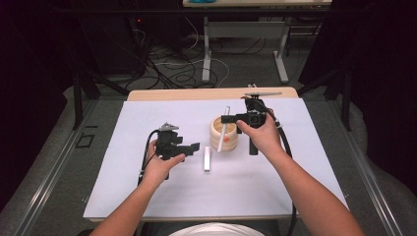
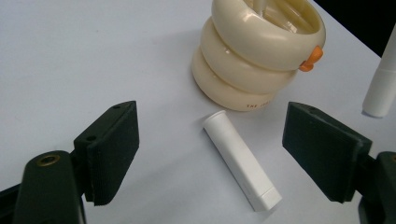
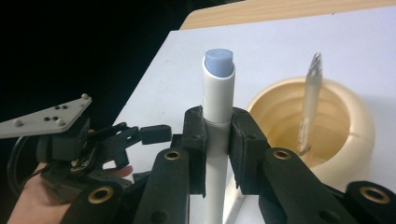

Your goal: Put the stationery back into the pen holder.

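My right gripper (image 3: 218, 135) is shut on a white glue stick (image 3: 218, 88) with its cap off, the pale blue tip pointing up. In the high view that gripper (image 1: 227, 118) holds the stick (image 1: 223, 129) nearly upright at the near side of a cream ribbed holder (image 1: 231, 140). The stick's lower end (image 2: 379, 88) hangs close to the table. The white cap (image 2: 240, 161) lies flat on the table, and my left gripper (image 2: 217, 147) stands open on either side of it without touching. From above, the left gripper (image 1: 195, 146) sits just left of the cap (image 1: 207, 159).
The holder (image 3: 355, 126) contains a clear pen (image 3: 310, 102) and has an orange tab (image 2: 312, 58) on its side. A white mat (image 1: 147, 191) covers the wooden table. Beyond the far edge the floor carries cables and table legs (image 1: 206, 54).
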`<state>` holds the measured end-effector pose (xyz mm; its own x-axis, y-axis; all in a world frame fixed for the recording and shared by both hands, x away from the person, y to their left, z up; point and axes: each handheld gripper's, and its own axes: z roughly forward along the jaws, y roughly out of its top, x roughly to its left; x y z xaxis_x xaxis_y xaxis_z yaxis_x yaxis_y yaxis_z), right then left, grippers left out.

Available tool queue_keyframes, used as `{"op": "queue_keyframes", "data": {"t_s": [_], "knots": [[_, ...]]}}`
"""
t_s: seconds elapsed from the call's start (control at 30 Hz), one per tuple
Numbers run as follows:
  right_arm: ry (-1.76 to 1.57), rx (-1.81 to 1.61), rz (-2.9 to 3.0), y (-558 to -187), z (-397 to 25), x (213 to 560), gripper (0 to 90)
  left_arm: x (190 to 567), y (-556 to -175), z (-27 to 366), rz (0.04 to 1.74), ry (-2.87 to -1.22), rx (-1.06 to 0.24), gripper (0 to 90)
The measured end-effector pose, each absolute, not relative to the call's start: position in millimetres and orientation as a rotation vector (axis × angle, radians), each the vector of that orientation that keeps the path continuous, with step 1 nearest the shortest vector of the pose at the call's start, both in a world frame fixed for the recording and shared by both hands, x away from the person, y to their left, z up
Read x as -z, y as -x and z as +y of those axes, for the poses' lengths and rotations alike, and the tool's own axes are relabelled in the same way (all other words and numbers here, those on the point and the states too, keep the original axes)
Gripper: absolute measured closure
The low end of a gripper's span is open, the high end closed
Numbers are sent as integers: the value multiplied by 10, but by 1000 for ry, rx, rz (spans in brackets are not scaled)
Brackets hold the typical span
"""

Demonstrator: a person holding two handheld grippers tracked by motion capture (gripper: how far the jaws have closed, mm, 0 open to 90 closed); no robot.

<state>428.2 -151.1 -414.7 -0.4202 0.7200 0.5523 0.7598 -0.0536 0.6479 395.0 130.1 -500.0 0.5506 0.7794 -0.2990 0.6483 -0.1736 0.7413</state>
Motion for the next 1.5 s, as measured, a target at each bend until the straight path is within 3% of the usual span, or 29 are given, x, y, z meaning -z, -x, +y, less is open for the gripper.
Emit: {"op": "queue_keyframes", "data": {"t_s": [0.6, 1.5], "knots": [[1763, 1564, -2263, -4567, -1509, 3968, 778, 5009, -3961, 1318, 1170, -1877, -191, 181], [1907, 1485, -2393, -4847, -1446, 4193, 778, 5027, -3970, 1324, 1183, -1876, -171, 183]]}}
